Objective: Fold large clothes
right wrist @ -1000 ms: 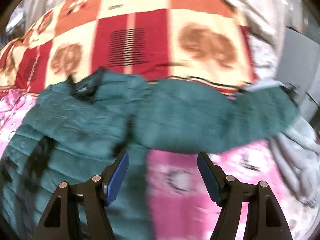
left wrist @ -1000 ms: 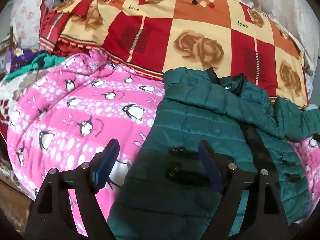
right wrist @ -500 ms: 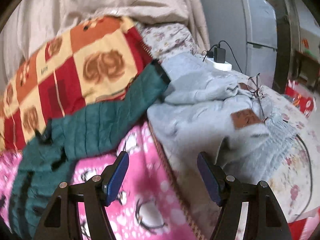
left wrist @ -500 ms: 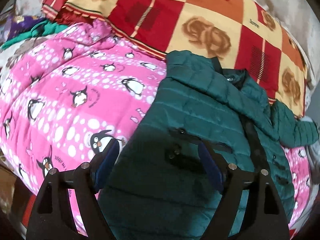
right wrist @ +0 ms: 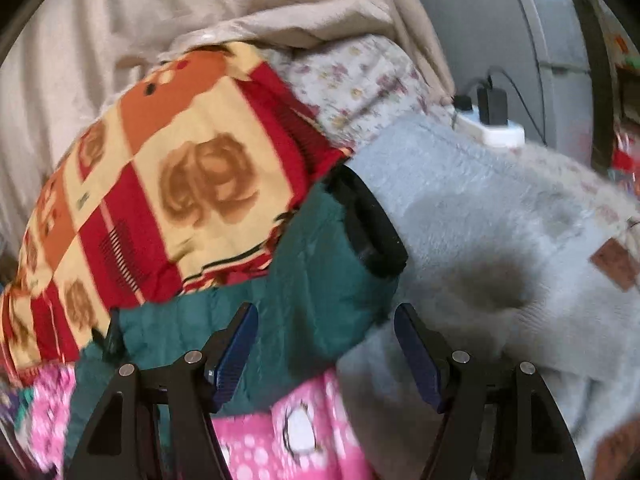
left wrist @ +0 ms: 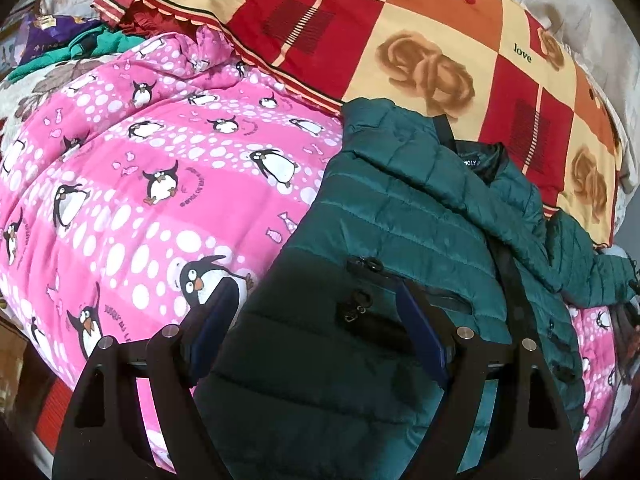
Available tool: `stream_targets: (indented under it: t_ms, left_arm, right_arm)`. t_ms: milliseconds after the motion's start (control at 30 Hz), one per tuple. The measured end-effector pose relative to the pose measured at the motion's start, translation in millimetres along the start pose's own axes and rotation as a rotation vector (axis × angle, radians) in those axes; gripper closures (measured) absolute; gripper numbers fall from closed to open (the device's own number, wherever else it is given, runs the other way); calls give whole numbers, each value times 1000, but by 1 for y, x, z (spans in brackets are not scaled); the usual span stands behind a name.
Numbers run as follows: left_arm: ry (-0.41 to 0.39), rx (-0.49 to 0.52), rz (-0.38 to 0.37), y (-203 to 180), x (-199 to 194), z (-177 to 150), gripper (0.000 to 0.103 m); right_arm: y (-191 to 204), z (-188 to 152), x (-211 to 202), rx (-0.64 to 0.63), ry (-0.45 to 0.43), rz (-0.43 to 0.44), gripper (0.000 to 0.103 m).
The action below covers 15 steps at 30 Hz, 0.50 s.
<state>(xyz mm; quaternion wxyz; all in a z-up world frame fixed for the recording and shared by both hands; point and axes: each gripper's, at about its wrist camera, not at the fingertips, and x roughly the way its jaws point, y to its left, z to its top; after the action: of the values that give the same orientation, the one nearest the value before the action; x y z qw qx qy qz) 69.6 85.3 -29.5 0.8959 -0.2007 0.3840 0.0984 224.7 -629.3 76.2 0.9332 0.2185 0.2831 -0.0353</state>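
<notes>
Tools first: our left tool [left wrist: 316, 332] hangs with its pads spread wide and nothing between them, low over the lower left front of the green jacket [left wrist: 404, 248], one pad above the jacket's edge where it meets the pink penguin blanket [left wrist: 132, 184]. Our right tool [right wrist: 326, 346] is likewise released and grips nothing; it sits just short of the jacket's sleeve [right wrist: 320, 272], whose black cuff [right wrist: 370, 226] lies against a grey fleece garment [right wrist: 500, 216].

From there outward, the jacket lies front up on the bed, spread over the pink blanket with its collar toward the red and yellow rose quilt [left wrist: 420, 40]. In the left view one sleeve already appears laid across the chest, though we cannot be sure how neatly. The other sleeve stretches away to the side, reaching the grey fleece. Behind that sits a white power strip [right wrist: 492, 130] with plugs in it.

We judge the fold to be at an early stage: the body is flat and roughly smoothed, the outstretched sleeve is not yet brought in, and the body has not been doubled over. The likely next job is for our right tool to take that sleeve near the cuff.
</notes>
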Motion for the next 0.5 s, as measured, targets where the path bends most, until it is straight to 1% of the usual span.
stream_targets:
  t_ms: [33, 167, 200, 233, 267, 300, 367, 400, 500]
  left_arm:
    - [0, 0, 1, 0, 0, 0, 22]
    - [-1, -8, -1, 0, 1, 0, 22]
    - [1, -9, -2, 0, 2, 0, 22]
    - [3, -9, -2, 1, 2, 0, 22]
    - [4, -9, -3, 1, 2, 0, 22]
    - [4, -11, -4, 1, 2, 0, 22]
    - [3, -13, -4, 1, 3, 0, 22]
    - [1, -13, -4, 1, 2, 0, 22]
    - [-5, -16, -11, 2, 1, -1, 22]
  right_arm:
    - [-2, 2, 7, 26, 6, -6, 35]
    - [-5, 8, 13, 55, -27, -21, 35]
    - [-5, 9, 14, 57, -27, -23, 44]
    - [-4, 10, 16, 48, -18, -9, 62]
    - [-3, 10, 19, 48, 1, 18, 89]
    - [0, 10, 19, 38, 7, 32, 89]
    - [16, 8, 7, -33, -24, 19, 89]
    - [21, 8, 2, -45, -31, 13, 90]
    - [36, 14, -30, -86, -95, -7, 90]
